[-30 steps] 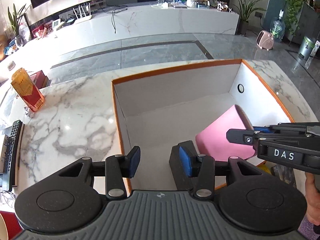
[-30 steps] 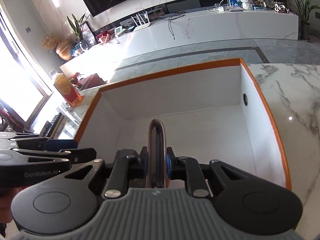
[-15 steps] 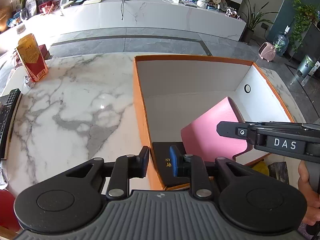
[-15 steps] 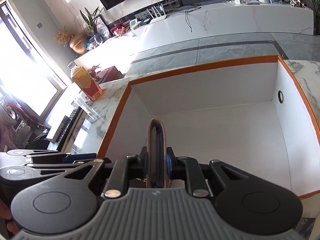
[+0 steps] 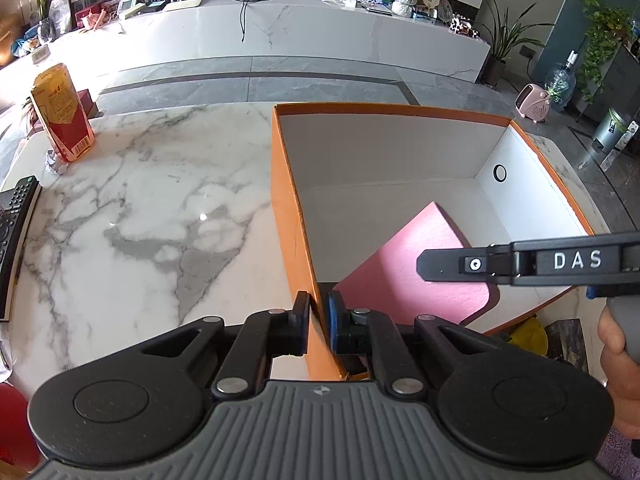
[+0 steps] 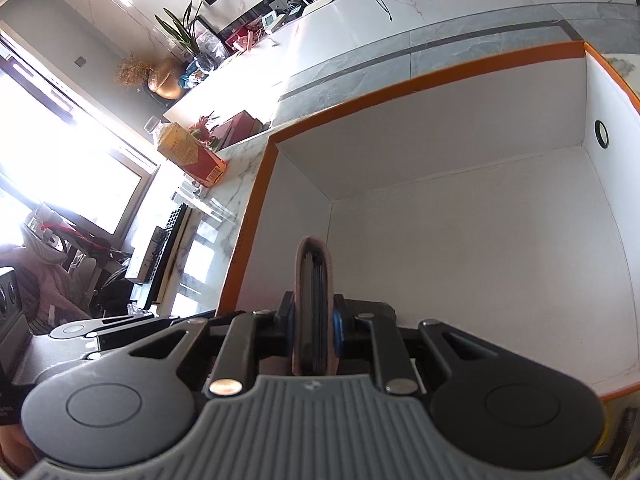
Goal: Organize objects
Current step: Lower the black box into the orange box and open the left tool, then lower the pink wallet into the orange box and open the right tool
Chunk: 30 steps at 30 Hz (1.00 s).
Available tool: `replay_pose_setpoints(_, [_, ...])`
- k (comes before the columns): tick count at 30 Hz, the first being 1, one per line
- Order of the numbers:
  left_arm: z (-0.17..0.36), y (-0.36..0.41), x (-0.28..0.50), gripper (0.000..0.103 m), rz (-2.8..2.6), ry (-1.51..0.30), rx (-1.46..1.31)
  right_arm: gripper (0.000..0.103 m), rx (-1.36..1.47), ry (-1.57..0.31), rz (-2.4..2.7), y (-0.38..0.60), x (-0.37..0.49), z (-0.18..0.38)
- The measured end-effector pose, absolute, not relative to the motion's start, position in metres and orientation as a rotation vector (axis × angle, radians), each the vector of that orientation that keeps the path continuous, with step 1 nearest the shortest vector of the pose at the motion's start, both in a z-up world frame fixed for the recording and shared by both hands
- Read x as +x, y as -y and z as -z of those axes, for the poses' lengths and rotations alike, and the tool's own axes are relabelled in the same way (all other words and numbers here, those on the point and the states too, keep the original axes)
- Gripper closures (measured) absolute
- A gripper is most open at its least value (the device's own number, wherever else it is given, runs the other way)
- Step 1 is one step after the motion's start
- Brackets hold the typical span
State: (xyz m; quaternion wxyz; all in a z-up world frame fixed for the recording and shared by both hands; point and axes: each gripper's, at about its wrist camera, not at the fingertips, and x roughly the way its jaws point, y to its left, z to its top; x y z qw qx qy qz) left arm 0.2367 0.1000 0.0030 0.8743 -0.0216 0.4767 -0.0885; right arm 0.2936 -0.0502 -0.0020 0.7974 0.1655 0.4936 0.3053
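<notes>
Left wrist view, from the left edge: a black remote control (image 5: 14, 236) lies on the marble bench (image 5: 140, 216), and farther back a red and yellow carton (image 5: 62, 114) stands upright near the bench's far corner. To the right sits a large orange box (image 5: 286, 216) with a white inside, open at the top. The left hand-held gripper (image 5: 319, 322) straddles the near left wall of this box, one pad outside and one inside; its jaws have just been closing and now pinch the orange wall between them. Inside the box, a pink notebook (image 5: 412, 276) stands tilted, its upper corner raised toward the right wall. At the right edge the right hand-held gripper (image 5: 452, 266) reaches in from the side, clamped on the notebook's near part, with a hand (image 5: 618, 344) behind it.

Right wrist view: the carton (image 6: 192, 152) and a remote (image 6: 160, 256) show at the left, beyond the box's orange rim (image 6: 256, 208). In the middle, the right hand-held gripper (image 6: 314, 330) has both pads pressed on the notebook (image 6: 314, 276), seen edge-on with its spine up, over the box's white floor near the left wall. A small round hole (image 6: 601, 134) marks the right wall.
</notes>
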Motion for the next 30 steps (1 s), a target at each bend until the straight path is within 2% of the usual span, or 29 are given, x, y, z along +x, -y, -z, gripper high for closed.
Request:
replay_pose_setpoints(3, [-0.003, -0.101, 0.237, 0.092, 0.187, -0.995, -0.052, 0.084, 0.351, -1.035, -0.593, 0.065, 0.301, -0.004])
replay_pose_setpoints(10, [-0.003, -0.099, 0.237, 0.092, 0.186, -0.995, -0.05, 0.084, 0.098, -0.966, -0.474, 0.06, 0.306, -0.004])
replay_pose_setpoints(20, [-0.004, -0.097, 0.233, 0.091, 0.209, -0.992, -0.029, 0.08, 0.19, -1.089, -0.575, 0.046, 0.304, 0.013])
replay_pose_setpoints(24, [-0.004, -0.097, 0.234, 0.091, 0.21, -0.99, -0.03, 0.083, 0.096, -1.049, -0.586, 0.039, 0.309, 0.007])
replay_pose_setpoints(30, [-0.004, -0.101, 0.242, 0.09, 0.225, -1.001, -0.025, 0.084, -0.182, -0.884, -0.698, 0.006, 0.321, -0.012])
